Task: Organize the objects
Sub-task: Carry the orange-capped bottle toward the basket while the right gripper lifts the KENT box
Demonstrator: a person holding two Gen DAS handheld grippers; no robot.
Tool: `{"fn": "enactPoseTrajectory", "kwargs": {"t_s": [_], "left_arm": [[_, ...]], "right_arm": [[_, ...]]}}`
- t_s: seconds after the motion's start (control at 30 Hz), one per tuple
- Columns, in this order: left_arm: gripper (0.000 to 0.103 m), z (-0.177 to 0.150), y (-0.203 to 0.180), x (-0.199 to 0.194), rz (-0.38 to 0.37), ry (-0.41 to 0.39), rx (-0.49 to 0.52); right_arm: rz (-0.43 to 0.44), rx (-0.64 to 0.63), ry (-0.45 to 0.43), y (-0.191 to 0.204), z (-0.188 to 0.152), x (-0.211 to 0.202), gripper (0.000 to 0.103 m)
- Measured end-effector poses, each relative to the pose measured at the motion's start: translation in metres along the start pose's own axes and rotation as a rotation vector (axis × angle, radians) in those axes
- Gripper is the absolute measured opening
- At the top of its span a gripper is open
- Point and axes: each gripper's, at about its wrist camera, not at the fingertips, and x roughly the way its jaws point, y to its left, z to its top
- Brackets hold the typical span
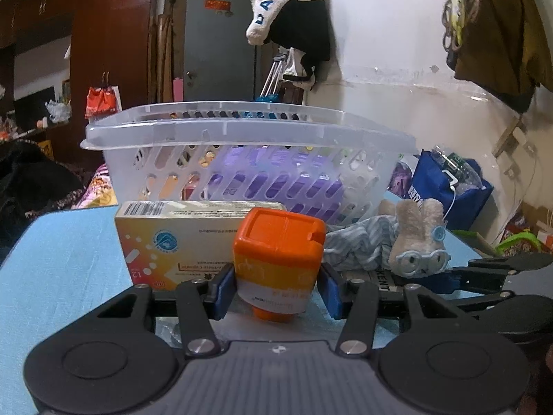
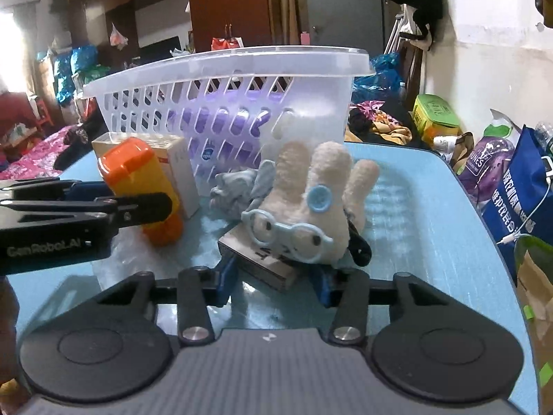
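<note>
Inventory, blue table (image 1: pixel 62 259): one orange bottle (image 1: pixel 278 259), lying tipped with its square cap toward the far side, set between the blue pads of my left gripper (image 1: pixel 276 288); the left pad meets its side, the right pad shows a thin gap, so I count my left jaws as spread around it, not clamped; the same bottle (image 2: pixel 138 186) appears in the right wrist view partly behind my left gripper's black finger.

Item two: one cardboard box (image 1: pixel 179 238), printed upside down with a barcode on top, just behind the bottle and touching the basket wall.

Item three: one clear plastic basket (image 1: pixel 242 128), slotted sides, standing at the far side of the table; a purple thing shows through the slots, too blurred to name.

Item four: one plush rabbit (image 2: pixel 307 207), beige, with pale blue glasses and a blue button, lying on a flat grey box (image 2: pixel 259 259); my right gripper (image 2: pixel 274 285) has its jaws parted, one blue pad at each side of that box's near end; whether the pads touch it I cannot tell.

Item five: one striped blue-grey cloth (image 2: pixel 238 190), crumpled between rabbit and basket.
</note>
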Motion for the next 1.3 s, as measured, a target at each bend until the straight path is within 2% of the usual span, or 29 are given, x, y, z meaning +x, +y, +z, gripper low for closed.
{"fn": "enactPoseTrajectory", "kwargs": {"t_s": [0.07,0.13,0.23,0.3,0.47,0.57,0.6,0.77,0.93,1.07,1.17,1.3], "left_arm": [[0.055,0.000,0.000,-0.001,-0.004,0.000,-0.001],[0.055,0.000,0.002,-0.001,-0.010,0.001,-0.009],[0.055,0.001,0.011,-0.001,-0.036,0.006,-0.059],[0.055,0.001,0.019,-0.001,-0.040,0.005,-0.086],[0.055,0.001,0.025,-0.005,-0.038,-0.006,-0.089],[0.055,0.000,0.026,-0.005,-0.040,-0.008,-0.087],[0.056,0.000,0.026,-0.005,-0.044,-0.007,-0.088],[0.056,-0.001,0.021,-0.003,-0.043,-0.004,-0.078],[0.054,-0.001,0.022,-0.005,-0.046,-0.017,-0.072],[0.053,-0.003,0.018,-0.009,-0.028,-0.037,-0.047],[0.053,-0.001,0.020,-0.017,-0.044,-0.065,-0.063],[0.053,0.003,0.022,-0.026,-0.044,-0.081,-0.068]], "right_arm": [[0.021,0.018,0.002,-0.001,0.002,0.001,0.056],[0.052,0.044,0.011,-0.002,0.006,0.003,0.073],[0.032,0.056,0.023,0.004,0.010,0.010,0.087],[0.017,0.062,0.033,0.009,0.013,0.015,0.091],[-0.035,0.044,0.046,0.018,0.015,0.019,0.090],[-0.067,0.038,0.034,0.016,0.014,0.017,0.077],[-0.080,0.041,0.029,0.014,0.014,0.017,0.069],[-0.063,0.040,0.010,0.009,0.009,0.012,0.068],[-0.020,0.050,-0.002,0.002,0.003,0.001,0.068],[0.042,0.044,-0.016,0.002,-0.004,-0.017,0.068],[0.126,0.076,-0.022,-0.004,-0.004,-0.029,0.068],[0.163,0.072,-0.062,0.001,0.001,-0.044,0.068]]}}
